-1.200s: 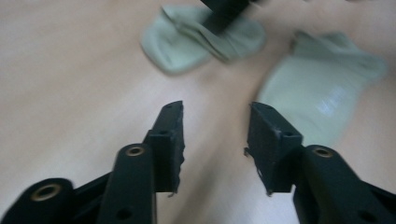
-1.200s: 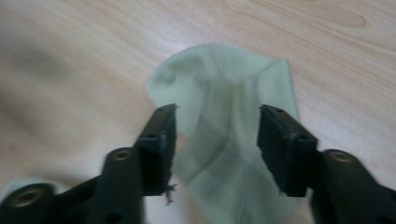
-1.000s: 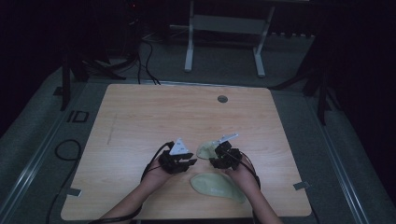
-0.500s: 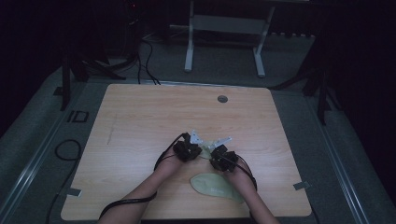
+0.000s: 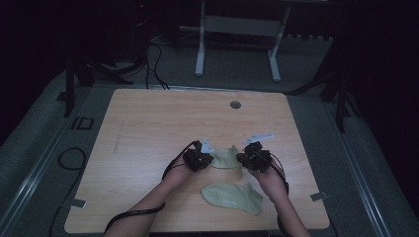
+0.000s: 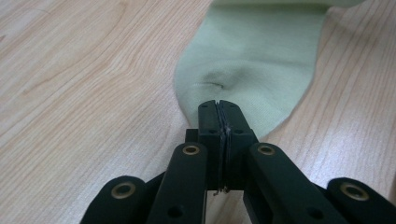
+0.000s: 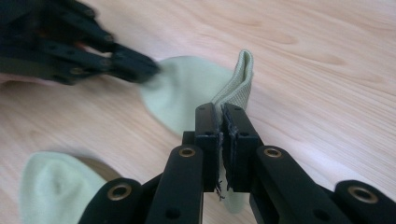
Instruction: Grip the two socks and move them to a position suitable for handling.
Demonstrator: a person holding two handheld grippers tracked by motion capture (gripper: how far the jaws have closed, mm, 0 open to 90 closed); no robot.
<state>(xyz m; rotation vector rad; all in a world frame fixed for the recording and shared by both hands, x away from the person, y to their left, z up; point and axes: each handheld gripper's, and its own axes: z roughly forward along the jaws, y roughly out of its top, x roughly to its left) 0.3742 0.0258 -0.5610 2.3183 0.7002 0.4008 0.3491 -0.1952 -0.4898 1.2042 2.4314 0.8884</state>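
Observation:
A pale green sock (image 5: 226, 159) lies stretched between my two grippers on the wooden table (image 5: 148, 128). My left gripper (image 5: 210, 159) has just closed on its rounded toe end; in the left gripper view the jaws (image 6: 218, 106) are shut on the sock (image 6: 252, 60). My right gripper (image 5: 242, 159) is shut on the cuff edge, and in the right gripper view (image 7: 219, 114) it lifts that ribbed edge off the sock (image 7: 182, 98). A second matching sock (image 5: 232, 197) lies flat nearer the front edge, also in the right gripper view (image 7: 53, 191).
A round cable hole (image 5: 235, 104) sits near the table's far edge. Beyond the table stands a white metal frame (image 5: 237, 29) on the dark floor, with cables (image 5: 153, 59) at the far left. The person's forearms enter from the front edge.
The left gripper moved right onto the sock's end and closed. The right gripper closed on the other end, then moved right and up, pulling the sock out between them.

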